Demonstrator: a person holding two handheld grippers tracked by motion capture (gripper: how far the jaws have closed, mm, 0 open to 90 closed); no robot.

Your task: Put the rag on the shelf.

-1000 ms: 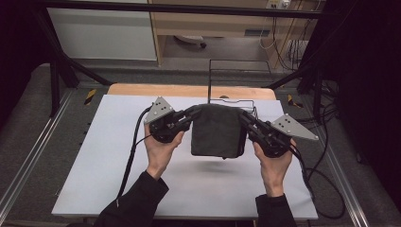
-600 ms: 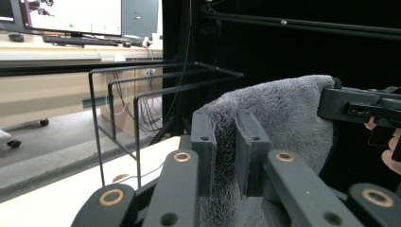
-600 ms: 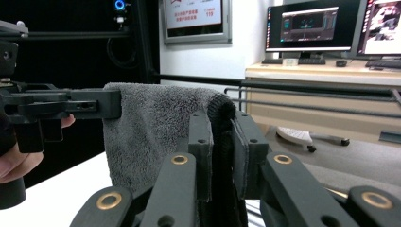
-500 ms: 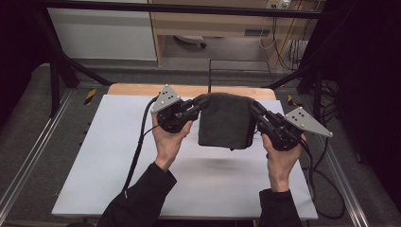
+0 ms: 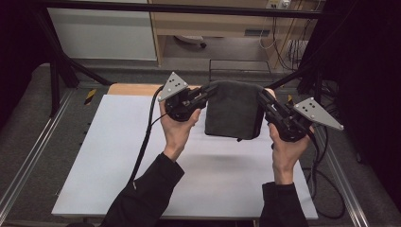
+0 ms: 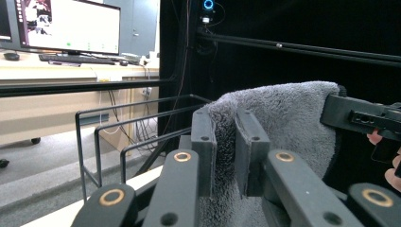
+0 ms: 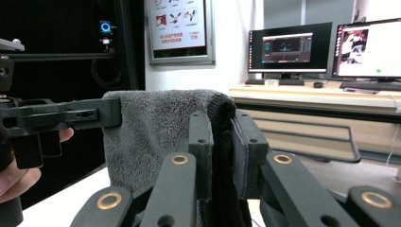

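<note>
Both grippers, left and right, pinch my towel's top corners above the desk's far edge.

Even overhead light brightens the white table, its surroundings fall dark, and the lit monitors glare slightly.

Towel: dark grey, plain, fluffy pile; in the right gripper view a black edge strip along its fold. Left gripper and right gripper: black bodies, black fingers, brass-coloured rivet rings, light grey three-cornered plates. Tabletop: white sheet, plain; light wood strip at upper centre of the frame. Sleeves: black. Wire rack: black.
</note>
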